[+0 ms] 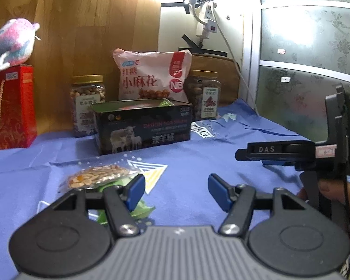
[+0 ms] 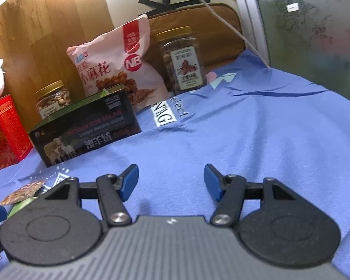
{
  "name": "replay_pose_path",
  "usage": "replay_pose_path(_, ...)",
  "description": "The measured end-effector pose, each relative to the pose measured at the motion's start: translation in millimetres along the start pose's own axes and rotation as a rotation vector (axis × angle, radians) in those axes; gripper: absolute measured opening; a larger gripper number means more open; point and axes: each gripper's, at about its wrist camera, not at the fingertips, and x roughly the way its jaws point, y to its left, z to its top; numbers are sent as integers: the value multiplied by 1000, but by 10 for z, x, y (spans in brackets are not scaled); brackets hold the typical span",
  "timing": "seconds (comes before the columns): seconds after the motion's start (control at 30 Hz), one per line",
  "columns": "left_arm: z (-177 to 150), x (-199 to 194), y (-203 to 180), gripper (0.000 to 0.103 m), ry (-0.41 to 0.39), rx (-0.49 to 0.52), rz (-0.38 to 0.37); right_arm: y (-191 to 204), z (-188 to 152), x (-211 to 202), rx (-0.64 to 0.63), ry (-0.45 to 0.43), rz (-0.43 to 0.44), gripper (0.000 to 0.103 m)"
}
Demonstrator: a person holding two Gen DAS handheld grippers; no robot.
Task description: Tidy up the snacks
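Now the left tool (image 1: 176, 190) hung open and empty, the snack packet (image 1: 98, 177) just off its left finger.

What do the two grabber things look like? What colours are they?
Both grabbers match. The left gripper and right gripper each have two blue pads on black jointed bars, round black discs with silver screws, and a ribbed grey body. From the side, the right one is black, marked DAS, with a small screen.
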Motion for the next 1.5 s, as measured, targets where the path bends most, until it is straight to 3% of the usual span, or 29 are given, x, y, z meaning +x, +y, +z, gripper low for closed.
replay_pose_path(0.6, -6, 110, -171, 68, 46, 93, 233, -27, -3, -118, -26, -49, 165, 64)
replay_pose_path(1.1, 5, 234, -179, 69, 120, 98, 298, -39, -11, -174, -40, -64, 260, 68)
replay_pose_path(1.37, 10, 294, -173, 69, 153, 97, 312, -48, -24, -218, -50, -73, 318, 70)
replay_pose_path(1.5, 11, 251, -163, 69, 131, 96, 284, -35, -23, -216, -61, -66, 337, 70)
